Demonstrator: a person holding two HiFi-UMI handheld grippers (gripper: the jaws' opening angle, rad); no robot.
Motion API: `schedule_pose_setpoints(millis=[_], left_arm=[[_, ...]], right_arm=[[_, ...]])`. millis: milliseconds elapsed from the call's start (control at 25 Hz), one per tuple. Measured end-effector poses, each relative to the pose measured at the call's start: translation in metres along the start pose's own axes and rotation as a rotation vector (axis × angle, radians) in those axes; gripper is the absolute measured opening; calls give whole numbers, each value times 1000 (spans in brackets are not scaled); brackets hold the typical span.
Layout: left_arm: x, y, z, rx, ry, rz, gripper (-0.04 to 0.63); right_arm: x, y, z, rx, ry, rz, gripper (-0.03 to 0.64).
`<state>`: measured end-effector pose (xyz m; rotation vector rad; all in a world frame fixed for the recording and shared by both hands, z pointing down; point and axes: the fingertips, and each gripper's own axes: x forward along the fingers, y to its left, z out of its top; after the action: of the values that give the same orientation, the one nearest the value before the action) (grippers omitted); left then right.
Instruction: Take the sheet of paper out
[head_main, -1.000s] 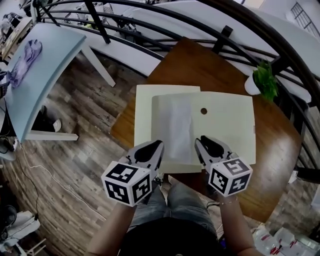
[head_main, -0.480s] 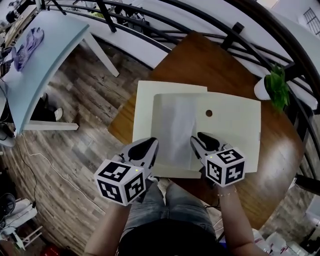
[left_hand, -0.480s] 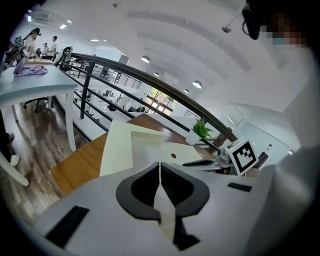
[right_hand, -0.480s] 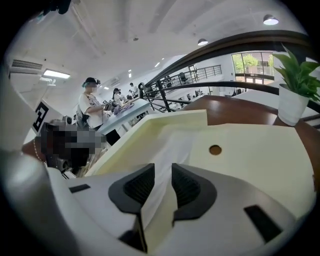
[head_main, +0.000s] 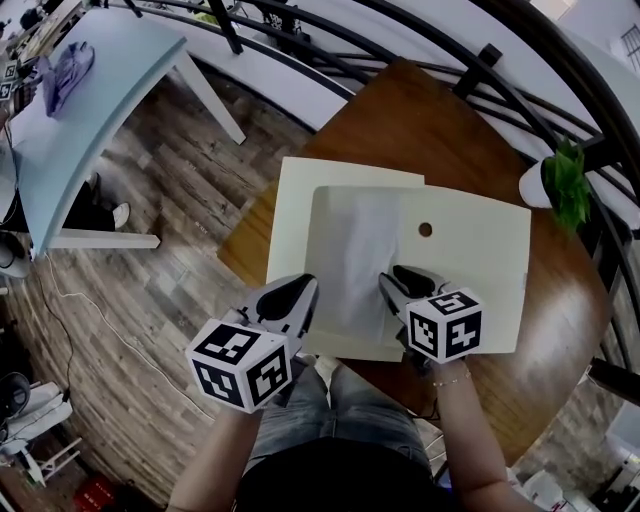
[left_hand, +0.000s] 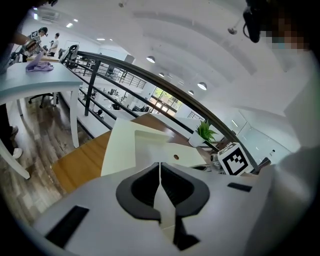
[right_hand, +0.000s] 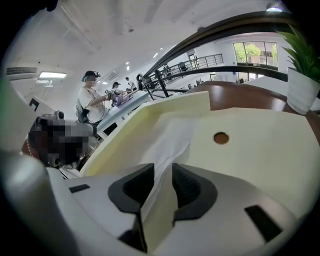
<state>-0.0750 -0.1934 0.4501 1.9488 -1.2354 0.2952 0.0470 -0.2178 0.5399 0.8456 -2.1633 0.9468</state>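
Wooden table (head_main: 420, 110) by railing: cream envelope (head_main: 470, 260), white sheet of paper (head_main: 365, 250) on its left part. Left gripper (head_main: 290, 300) pinches envelope's near edge. Right gripper (head_main: 405, 282) narrowly agape, straddling sheet edge. Clamp sheet alone, pull straight, envelope anchored.
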Motion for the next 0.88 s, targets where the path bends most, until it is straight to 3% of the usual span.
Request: schedule_pose_setpoints(millis=[320,480,880], left_arm=[[1,0,-1,-19,-2,3,23],[1,-2,-2,-17,-1,8,23],[0,-4,-8,-6,5,1,23]], right_arm=[[7,-2,-8,10,42,-7,109],[7,-2,-10,-1,48,-3,74],[-13,-11,1,-8,-60,-31,28]])
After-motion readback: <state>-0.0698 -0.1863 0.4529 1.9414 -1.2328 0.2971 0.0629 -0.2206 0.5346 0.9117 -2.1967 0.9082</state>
